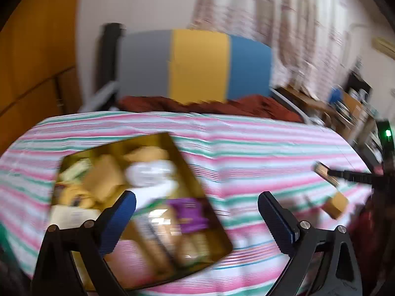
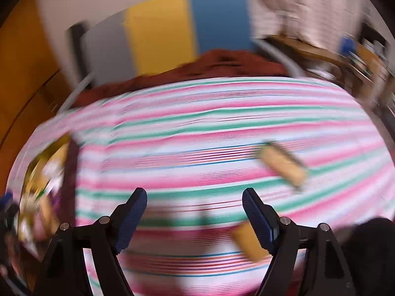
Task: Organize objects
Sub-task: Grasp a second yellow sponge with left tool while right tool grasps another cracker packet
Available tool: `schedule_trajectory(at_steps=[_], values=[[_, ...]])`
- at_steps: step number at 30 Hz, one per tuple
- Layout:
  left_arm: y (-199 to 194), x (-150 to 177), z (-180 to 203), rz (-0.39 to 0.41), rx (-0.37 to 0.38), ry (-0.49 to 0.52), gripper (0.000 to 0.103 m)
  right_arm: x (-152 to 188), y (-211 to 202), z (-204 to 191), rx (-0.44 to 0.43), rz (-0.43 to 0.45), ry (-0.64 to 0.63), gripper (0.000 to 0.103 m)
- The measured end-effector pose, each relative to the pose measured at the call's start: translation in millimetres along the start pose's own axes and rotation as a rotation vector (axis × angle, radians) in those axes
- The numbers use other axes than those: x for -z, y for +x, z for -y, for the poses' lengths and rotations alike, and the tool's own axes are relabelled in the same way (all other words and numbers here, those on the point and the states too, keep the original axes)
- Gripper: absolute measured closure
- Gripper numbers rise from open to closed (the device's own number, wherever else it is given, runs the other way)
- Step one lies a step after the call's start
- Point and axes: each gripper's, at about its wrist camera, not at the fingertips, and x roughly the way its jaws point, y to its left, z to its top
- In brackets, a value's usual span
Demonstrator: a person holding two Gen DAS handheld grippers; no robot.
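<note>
Tongs, left and right, are gaping empty; small box at frame right is looking light and stiff, best gripped across its narrow sides.

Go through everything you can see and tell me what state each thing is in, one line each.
Left gripper: open, empty.
Right gripper: open, empty.
Gold tin: lid off, packed with snacks.
Far tan packet: loose on the striped cloth.
Near tan packet: loose on the cloth, by the right gripper.

The bed wore a pink, green and white striped sheet; on it lay a gold tin of packets, two loose tan packets and a rust-red blanket.
</note>
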Motion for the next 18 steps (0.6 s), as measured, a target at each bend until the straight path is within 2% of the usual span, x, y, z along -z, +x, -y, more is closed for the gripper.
schedule_trajectory(at_steps=[4, 8, 12, 18], values=[[29.0, -0.6, 48.7, -0.064, 0.115, 0.091, 0.003, -7.6, -11.3, 74.4, 0.069, 0.043, 0.208, 0.02], [60.3, -0.3, 96.0, -0.129, 0.224, 0.159, 0.004, -2.2, -7.7, 108.0, 0.088, 0.05, 0.3, 0.02], [82.1, 2.5, 147.9, -0.164, 0.331, 0.27, 0.012, 3.7, 1.4, 123.7, -0.019, 0.029, 0.377, 0.02], [104.2, 9.7, 226.4, -0.195, 0.502, 0.468, 0.011, 13.9, 2.6, 144.8, -0.12, 0.035, 0.502, 0.02]])
